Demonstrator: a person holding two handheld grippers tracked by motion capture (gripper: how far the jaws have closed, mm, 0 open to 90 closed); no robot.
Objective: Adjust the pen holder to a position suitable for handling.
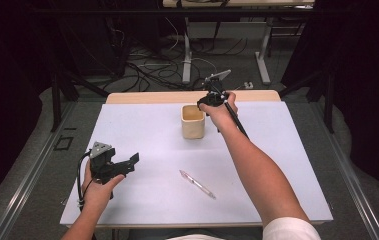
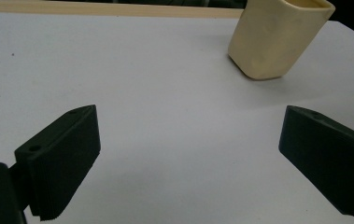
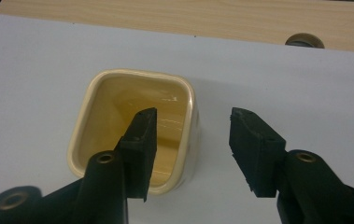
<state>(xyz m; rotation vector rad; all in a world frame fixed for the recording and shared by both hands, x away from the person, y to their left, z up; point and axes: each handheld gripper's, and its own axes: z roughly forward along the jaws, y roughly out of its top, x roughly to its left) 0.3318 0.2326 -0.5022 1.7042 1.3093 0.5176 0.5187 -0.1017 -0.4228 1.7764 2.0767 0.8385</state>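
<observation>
A cream square-sided cup (image 1: 193,122) stands upright toward the far middle of my white worktop (image 1: 142,130), its glazed yellow inside open to the camera above. My right tool (image 1: 211,97) hovers just over and beside the cup's right side, jaws apart; in the right gripper view (image 3: 191,140) one jaw hangs over the cup's mouth and the other over the bare worktop outside the rim (image 3: 191,107), neither clearly touching it. My left tool (image 1: 122,165) rests low near the worktop's near-left corner, well apart from the cup, its jaws spread wide over bare white surface. A clear pen (image 1: 197,184) with a pinkish tip lies slantwise on the worktop, nearer to me, between my two forearms. A strip of pale wood (image 1: 167,96) edges the far side.
</observation>
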